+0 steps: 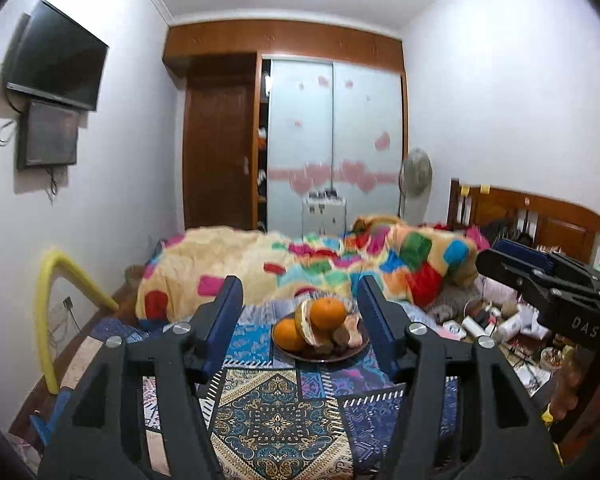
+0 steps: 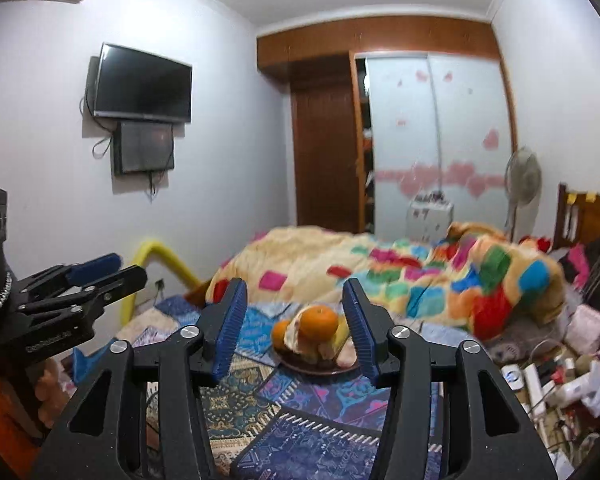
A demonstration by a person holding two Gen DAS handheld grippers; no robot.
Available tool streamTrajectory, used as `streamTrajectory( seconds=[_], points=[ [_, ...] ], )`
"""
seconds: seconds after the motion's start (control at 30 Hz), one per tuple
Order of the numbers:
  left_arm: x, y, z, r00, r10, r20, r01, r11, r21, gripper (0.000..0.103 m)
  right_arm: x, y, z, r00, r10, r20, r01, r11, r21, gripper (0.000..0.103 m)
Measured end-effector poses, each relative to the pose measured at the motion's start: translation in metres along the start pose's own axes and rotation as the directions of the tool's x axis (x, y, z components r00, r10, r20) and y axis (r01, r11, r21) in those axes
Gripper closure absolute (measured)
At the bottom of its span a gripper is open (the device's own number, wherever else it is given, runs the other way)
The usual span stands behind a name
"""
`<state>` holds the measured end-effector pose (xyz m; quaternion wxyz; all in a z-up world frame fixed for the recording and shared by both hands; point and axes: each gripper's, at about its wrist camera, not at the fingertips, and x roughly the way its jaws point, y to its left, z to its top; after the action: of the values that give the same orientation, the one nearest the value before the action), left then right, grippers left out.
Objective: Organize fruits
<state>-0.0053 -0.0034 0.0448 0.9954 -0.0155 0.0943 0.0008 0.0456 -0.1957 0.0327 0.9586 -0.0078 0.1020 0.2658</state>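
Both claws spread, aimed at heaped plate on bed

Left claw [image 1: 300, 300] and right claw [image 2: 294, 300] hold nothing; oranges [image 1: 328, 313] sit stacked on the plate [image 1: 320, 356]. Nudging the pile could roll fruit off onto the soft bed [image 1: 276, 420].

The plate [image 2: 324, 369] is partly hidden behind blue pads; the brownish fruits [image 1: 340, 336] on it blur beyond naming.
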Motion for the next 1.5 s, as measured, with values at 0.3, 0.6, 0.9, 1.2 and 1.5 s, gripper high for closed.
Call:
streamTrajectory(
  seconds=[0.3,0.6,0.9,1.2,1.5],
  points=[
    [-0.037,-0.001,-0.007,0.998,-0.006,0.055,0.007,1.000,-0.009,0.010,-0.032,0.018,-0.005,0.994,-0.057,0.098,0.058,0.998,-0.009,0.011],
    [-0.048,-0.007,-0.015,0.998,0.003,0.061,-0.003,1.000,0.008,0.000,-0.043,0.018,-0.013,0.987,-0.116,0.110,0.115,0.993,0.009,0.000],
    [-0.047,-0.009,-0.017,0.998,0.004,0.056,-0.004,1.000,0.011,0.000,-0.049,0.021,-0.017,0.987,-0.113,0.111,0.113,0.994,0.001,0.000],
    [-0.044,-0.008,-0.019,0.999,-0.001,0.051,0.001,1.000,-0.003,0.000,-0.051,0.028,-0.017,0.986,-0.120,0.119,0.123,0.992,-0.024,0.000],
    [-0.043,-0.007,-0.019,0.999,-0.003,0.050,0.003,1.000,-0.002,0.000,-0.051,0.029,-0.017,0.986,-0.116,0.117,0.118,0.993,-0.010,0.000]
  ],
)
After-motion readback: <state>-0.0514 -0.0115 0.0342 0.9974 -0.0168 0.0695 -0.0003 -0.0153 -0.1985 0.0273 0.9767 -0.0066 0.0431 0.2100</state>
